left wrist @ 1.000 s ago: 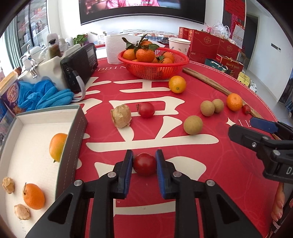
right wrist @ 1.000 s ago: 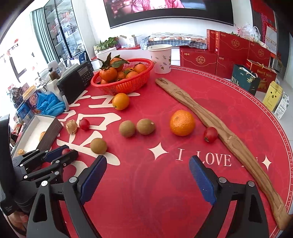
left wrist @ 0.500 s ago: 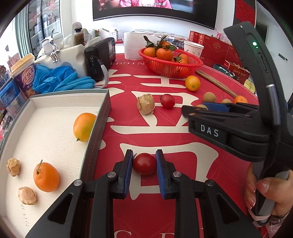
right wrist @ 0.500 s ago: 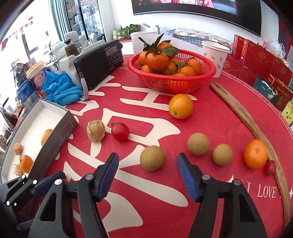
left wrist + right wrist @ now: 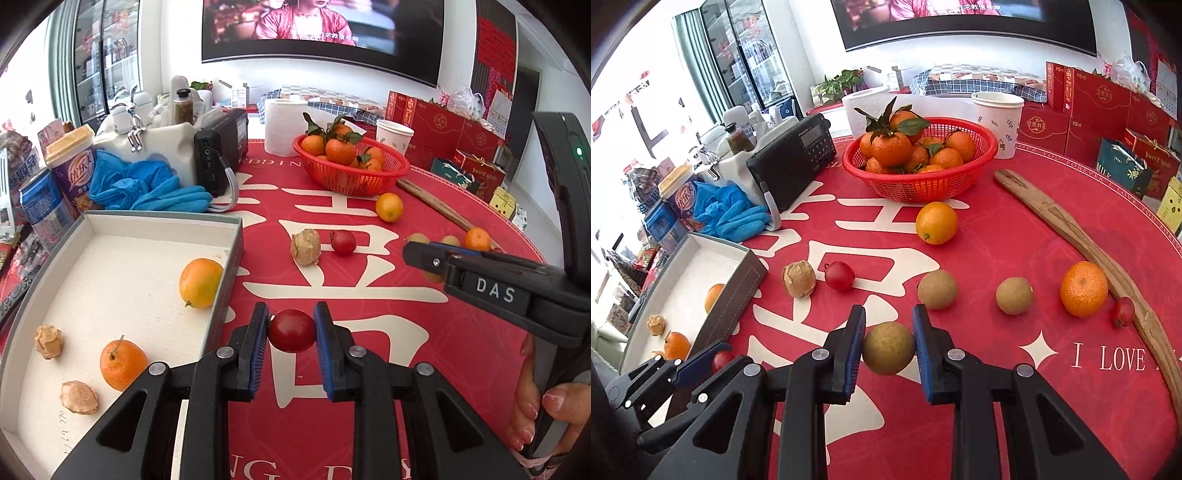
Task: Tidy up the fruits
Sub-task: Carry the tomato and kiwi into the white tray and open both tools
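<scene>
My left gripper (image 5: 291,330) is shut on a small red fruit (image 5: 291,329) and holds it beside the right wall of the white tray (image 5: 229,266). The tray holds two oranges (image 5: 200,282) and two papery brown fruits (image 5: 48,340). My right gripper (image 5: 888,347) is shut on a round brown fruit (image 5: 888,348) just above the red tablecloth. In the right wrist view the left gripper (image 5: 701,363) shows at lower left with the red fruit (image 5: 722,360). Loose on the cloth lie a papery fruit (image 5: 798,278), a red fruit (image 5: 839,275), two brown fruits (image 5: 937,289) and oranges (image 5: 936,222).
A red basket (image 5: 919,184) of tangerines stands at the back. A black radio (image 5: 792,162), blue gloves (image 5: 733,214), cups and cans crowd the back left. A long wooden stick (image 5: 1082,243) lies on the right, with a small red fruit (image 5: 1123,312) against it.
My right gripper has closed on the brown fruit it was straddling. My left gripper has moved with the red fruit nearer the tray's wall.
</scene>
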The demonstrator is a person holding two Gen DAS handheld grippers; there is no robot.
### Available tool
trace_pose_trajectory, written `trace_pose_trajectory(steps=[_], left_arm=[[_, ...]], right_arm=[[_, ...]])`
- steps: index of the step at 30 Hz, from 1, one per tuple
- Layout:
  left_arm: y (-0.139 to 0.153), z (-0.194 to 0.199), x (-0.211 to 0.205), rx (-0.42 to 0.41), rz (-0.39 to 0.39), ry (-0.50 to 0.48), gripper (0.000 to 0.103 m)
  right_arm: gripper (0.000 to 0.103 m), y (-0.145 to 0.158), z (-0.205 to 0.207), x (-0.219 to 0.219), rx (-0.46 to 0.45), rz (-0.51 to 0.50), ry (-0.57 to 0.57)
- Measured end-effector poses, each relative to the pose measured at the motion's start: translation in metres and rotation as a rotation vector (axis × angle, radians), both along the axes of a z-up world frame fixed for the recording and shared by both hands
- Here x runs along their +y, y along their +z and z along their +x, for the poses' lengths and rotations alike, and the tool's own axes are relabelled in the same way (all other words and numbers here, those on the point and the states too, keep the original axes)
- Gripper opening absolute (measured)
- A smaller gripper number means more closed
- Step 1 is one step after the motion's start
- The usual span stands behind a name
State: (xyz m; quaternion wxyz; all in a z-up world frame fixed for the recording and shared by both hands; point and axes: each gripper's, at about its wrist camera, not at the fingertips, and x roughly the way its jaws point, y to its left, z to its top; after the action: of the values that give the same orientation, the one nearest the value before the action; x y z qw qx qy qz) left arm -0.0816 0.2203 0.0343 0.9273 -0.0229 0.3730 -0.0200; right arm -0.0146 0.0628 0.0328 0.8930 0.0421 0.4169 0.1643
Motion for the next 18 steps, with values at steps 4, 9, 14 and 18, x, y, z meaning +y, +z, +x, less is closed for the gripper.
trace_pose_trajectory(steps=[4,9,14,18], left_arm=[[0.011,-0.006,0.013,-0.046,-0.009,0.046,0.027],[0.023,-0.015,0.037,-0.105,-0.016,0.134,0.028],[0.03,-0.024,0.062,-0.125,-0.05,0.193,0.028],[0.033,-0.032,0.077,-0.14,-0.061,0.228,0.028]], right_arm=[[0.028,0.004,-0.004,-0.001,-0.008,0.032,0.007],[0.028,0.008,-0.008,0.001,-0.022,0.048,0.018],[0.028,0.008,-0.01,0.009,-0.022,0.077,0.053],[0.028,0.013,-0.018,0.019,-0.062,0.078,0.087]])
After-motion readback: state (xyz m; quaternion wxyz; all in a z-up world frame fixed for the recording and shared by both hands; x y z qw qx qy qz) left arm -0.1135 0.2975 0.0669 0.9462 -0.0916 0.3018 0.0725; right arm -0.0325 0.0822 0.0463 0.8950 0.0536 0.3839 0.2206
